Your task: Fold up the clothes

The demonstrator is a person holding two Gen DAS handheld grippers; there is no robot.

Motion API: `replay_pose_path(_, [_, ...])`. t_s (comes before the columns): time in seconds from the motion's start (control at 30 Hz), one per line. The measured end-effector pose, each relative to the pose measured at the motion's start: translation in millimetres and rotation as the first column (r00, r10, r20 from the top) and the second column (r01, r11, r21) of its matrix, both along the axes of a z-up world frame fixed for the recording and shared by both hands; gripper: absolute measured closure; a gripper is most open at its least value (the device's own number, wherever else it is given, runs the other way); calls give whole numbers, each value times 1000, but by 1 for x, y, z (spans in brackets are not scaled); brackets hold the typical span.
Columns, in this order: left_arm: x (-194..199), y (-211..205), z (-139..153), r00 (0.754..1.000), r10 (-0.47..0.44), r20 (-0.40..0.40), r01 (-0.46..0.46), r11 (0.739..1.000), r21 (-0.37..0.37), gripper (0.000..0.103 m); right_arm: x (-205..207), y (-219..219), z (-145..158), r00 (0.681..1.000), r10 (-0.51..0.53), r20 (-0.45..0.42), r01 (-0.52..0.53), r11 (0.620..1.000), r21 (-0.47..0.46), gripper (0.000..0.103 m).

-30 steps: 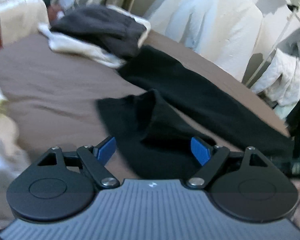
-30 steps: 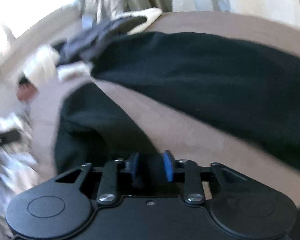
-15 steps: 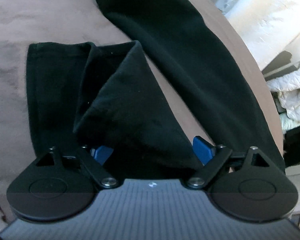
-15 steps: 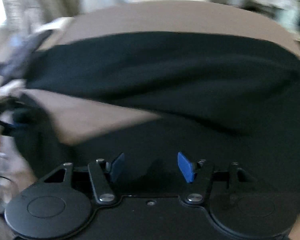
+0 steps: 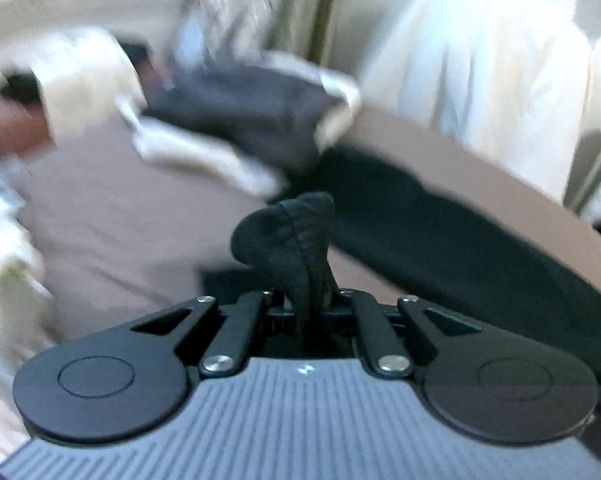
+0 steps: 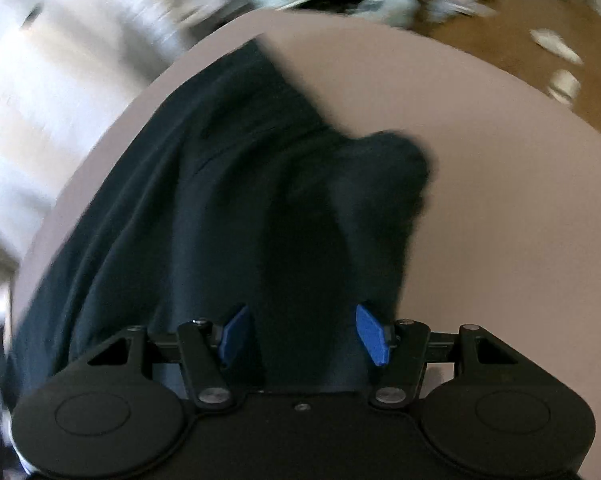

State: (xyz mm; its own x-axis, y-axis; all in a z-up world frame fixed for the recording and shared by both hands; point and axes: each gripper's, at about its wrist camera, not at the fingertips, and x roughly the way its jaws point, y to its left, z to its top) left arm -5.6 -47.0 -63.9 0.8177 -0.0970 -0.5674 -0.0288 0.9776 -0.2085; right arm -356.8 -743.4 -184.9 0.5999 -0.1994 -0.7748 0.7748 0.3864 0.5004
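Jaws of the left gripper (image 5: 306,300), wide apart half a second ago, are now clenched on a bunch of the black garment (image 5: 296,236), which rises toward 12 o'clock. Right gripper (image 6: 300,336) stands released above the garment (image 6: 204,208) on the brown bed (image 6: 480,152), where earlier it was narrower. Both point downward. No writing is readable.

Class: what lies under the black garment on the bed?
A brown bed cover shows all round the black garment. Whatever lies directly beneath it is covered.
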Motion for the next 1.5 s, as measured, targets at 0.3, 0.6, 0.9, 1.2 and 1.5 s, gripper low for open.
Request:
replay_pose_path(0.3, [-50,33,34,992,102,68,-103,995,12,98,3,-1,-13,995,-81,50,85,994,-66,40])
replay_pose_path(0.6, [-58,32,45,990,107,88,-114,990,77,98,-5,-2,32,998,37,-45,-48,956,-288,37])
replay_pose_path(0.9, [-73,40,65,985,107,137,-121,988,98,98,13,-46,-16,997,-54,51,58,994,-89,90])
replay_pose_path(1.2, [-86,48,67,978,123,171,-144,982,119,98,-47,-31,63,949,-105,298,213,910,-356,94])
replay_pose_path(1.5, [-37,28,71,983,79,166,-107,980,168,98,-13,-36,103,951,27,308,126,875,-467,94])
